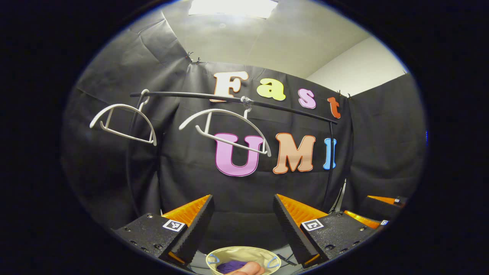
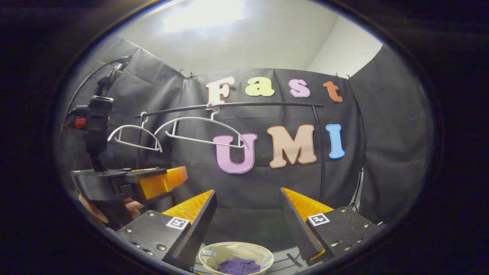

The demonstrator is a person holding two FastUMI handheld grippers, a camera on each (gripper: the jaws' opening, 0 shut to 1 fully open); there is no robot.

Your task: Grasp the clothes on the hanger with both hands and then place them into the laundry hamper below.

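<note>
While both grippers are raised toward the black rail (image 1: pixel 233 100), the left gripper (image 1: pixel 243 214) has its fingers spread wide with nothing between them; the right gripper (image 2: pixel 248 208) is likewise spread wide and holds nothing. At 6 o'clock in each view, below the fingers, the round beige laundry hamper (image 2: pixel 236 251) contains the purple clothes (image 2: pixel 238 265), lying crumpled inside. Two bare white hangers (image 1: pixel 225 131) hang from the rail at about 10 and 11 o'clock. In the right gripper view the left gripper appears at 9 o'clock, beside the right one, not touching. Open room lies between fingers and rail.
</note>
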